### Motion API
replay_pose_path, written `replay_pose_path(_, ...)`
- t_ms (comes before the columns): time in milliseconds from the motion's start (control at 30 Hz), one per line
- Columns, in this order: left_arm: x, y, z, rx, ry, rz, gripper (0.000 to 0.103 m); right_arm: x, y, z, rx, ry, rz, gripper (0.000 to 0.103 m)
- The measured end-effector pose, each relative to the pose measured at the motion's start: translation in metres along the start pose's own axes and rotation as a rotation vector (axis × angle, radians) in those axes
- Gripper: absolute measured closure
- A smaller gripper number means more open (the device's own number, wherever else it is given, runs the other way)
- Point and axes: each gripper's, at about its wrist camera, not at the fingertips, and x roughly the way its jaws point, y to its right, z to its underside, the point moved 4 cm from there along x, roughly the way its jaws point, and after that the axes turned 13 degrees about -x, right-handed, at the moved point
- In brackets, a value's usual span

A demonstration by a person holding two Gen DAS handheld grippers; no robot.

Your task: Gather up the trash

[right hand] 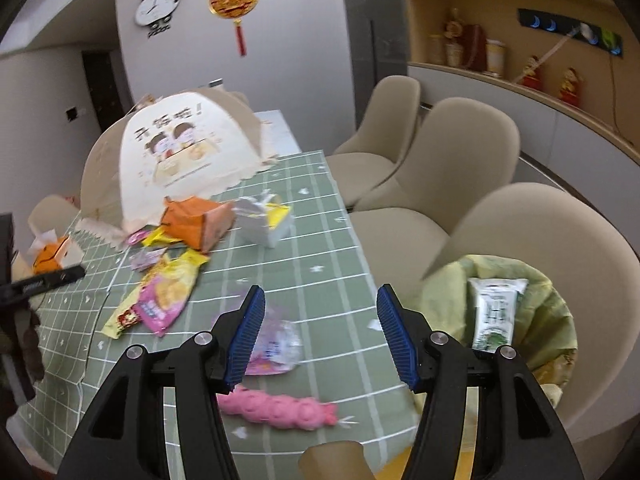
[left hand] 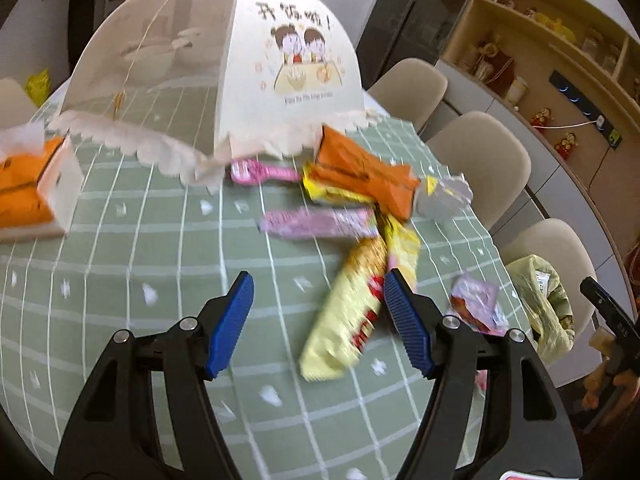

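Snack wrappers lie scattered on the green checked tablecloth (left hand: 120, 272). My left gripper (left hand: 320, 320) is open above a long yellow wrapper (left hand: 344, 320), not touching it. Beyond it lie a pink wrapper (left hand: 320, 222), an orange carton (left hand: 360, 168) and a silver wrapper (left hand: 444, 194). My right gripper (right hand: 320, 334) is open and holds nothing, near the table's right edge. A clear pink wrapper (right hand: 276, 344) lies by its left finger and a pink bumpy piece (right hand: 280, 408) below it. The bin's yellow-green bag (right hand: 552, 320) holds a white and green wrapper (right hand: 496, 308).
A domed mesh food cover (left hand: 248, 80) stands at the back of the table, with an orange tissue box (left hand: 24, 184) to its left. Three beige chairs (right hand: 460, 152) line the right side, beside the bin. Shelves with figurines run along the right wall.
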Motion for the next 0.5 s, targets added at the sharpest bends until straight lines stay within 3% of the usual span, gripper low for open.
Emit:
replay_pose_path(300, 0.063, -0.006, -0.059, 0.115, -0.069, 0.051, 0.039, 0.013, -0.030, 0.001, -0.063, -0.082, -0.012, 0.048)
replay_pose_path(433, 0.104, -0.006, -0.089, 0.110, -0.085, 0.031, 0.039, 0.018, -0.022, 0.011, -0.068, -0.103, -0.044, 0.048)
replay_pose_path(500, 0.124, -0.002, -0.101, 0.093, -0.124, 0.062, 0.039, 0.027, -0.015, 0.015, -0.058, -0.127, -0.058, 0.048)
